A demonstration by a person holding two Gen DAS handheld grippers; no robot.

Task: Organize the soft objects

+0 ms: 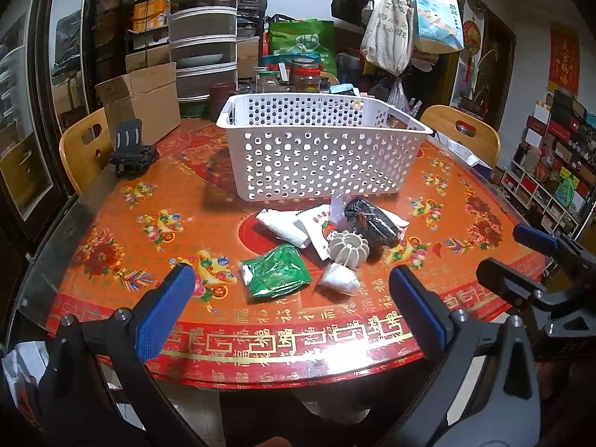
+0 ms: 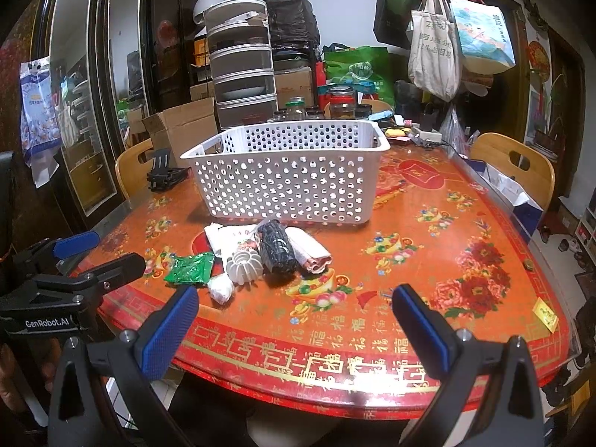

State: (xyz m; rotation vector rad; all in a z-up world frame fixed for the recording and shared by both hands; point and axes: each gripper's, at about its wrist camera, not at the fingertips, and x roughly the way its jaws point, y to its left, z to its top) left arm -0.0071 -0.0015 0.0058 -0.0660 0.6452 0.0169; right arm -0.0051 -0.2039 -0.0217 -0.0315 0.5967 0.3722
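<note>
Left wrist view. Left gripper (image 1: 292,303) held low at near table (image 1: 111,223) edge, level, aimed fwd at the pile; jaws spread wide, nothing btwn pads. Soft items clustered mid-table, just in front of white basket (image 1: 316,149), which looked empty: green packet (image 1: 273,273) nearest, small white pouch (image 1: 339,279) beside it, ribbed white ball (image 1: 350,247) touching pouch, folded white cloth (image 1: 285,227) and printed sachet (image 1: 322,229) behind, dark roll (image 1: 370,221) at rear, close to basket wall. Right gripper (image 1: 521,249) seen at right edge, off to pile's side, also unclosed.

Right wrist view. Right gripper (image 2: 294,316) likewise low at table rim, level, jaws wide apart, empty. Pile (image 2: 260,253) sat left of its axis; pinkish rolled cloth (image 2: 313,251) lay against dark roll. Left gripper (image 2: 97,251) visible far left, fingers parted.

Risks (judged). Items touching/overlapping, so a wide grab likely to snag two at once or nudge neighbours. Slick packet prone to slipping from pads. Ball likely to roll if clipped. Light basket apt to slide if bumped during drop.
</note>
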